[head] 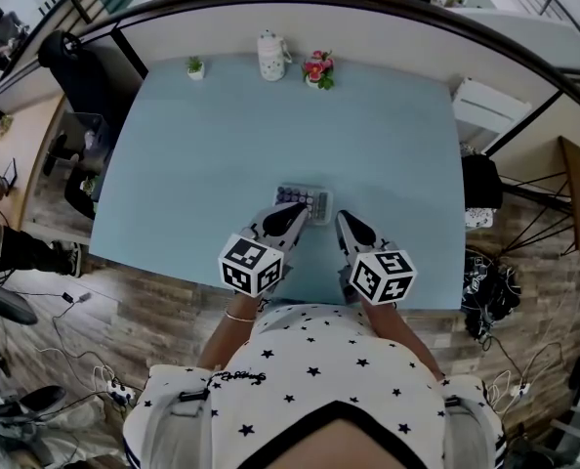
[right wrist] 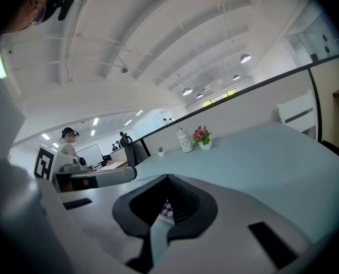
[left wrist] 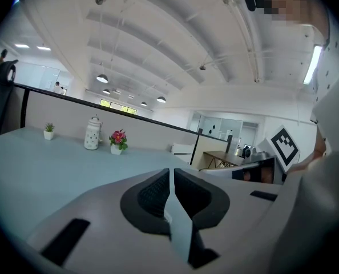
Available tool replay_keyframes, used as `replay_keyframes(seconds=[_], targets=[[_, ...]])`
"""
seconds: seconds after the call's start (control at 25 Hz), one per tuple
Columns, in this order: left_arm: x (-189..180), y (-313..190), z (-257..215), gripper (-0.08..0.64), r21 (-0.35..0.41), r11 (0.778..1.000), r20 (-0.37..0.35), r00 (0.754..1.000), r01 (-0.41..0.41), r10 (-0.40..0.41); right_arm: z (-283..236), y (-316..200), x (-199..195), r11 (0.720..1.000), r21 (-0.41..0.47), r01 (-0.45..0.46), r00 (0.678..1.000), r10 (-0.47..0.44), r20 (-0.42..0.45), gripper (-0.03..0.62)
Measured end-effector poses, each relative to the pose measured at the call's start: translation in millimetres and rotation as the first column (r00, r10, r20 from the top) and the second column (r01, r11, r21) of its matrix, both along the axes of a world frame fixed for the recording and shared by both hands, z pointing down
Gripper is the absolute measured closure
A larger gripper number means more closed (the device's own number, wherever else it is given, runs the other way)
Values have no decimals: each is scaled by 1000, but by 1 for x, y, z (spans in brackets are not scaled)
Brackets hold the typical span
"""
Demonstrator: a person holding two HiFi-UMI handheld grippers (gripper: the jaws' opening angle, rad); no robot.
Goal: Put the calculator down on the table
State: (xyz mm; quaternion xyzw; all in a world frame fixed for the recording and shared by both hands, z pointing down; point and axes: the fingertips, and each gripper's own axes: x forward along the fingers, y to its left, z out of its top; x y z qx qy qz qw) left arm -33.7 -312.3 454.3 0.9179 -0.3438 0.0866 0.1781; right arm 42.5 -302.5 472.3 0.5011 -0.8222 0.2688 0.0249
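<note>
One flat grey keyed calculator [head: 312, 201] lying on one pale blue table [head: 222, 135].
Your left gripper [head: 295, 211] and right gripper [head: 345, 217]: two, jaws closed, empty.

Head view peers steeply down on the counter [head: 222, 145]. Both gripper views sit low, skimming across it toward its far edge; all three share the flower pot [head: 317, 69].

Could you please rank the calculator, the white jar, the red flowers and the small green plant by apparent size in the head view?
1. calculator and white jar: about alike; the calculator is nearer and partly covered, so unranked
2. red flowers
3. small green plant
</note>
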Motion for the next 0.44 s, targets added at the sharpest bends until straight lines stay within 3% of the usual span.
replay_keyframes(seconds=[0.44], targets=[[-6,3,0,511,0,1000,-2,1000,-4,4,1,4,-6,1000,-5,-4,1000,4,2,595]])
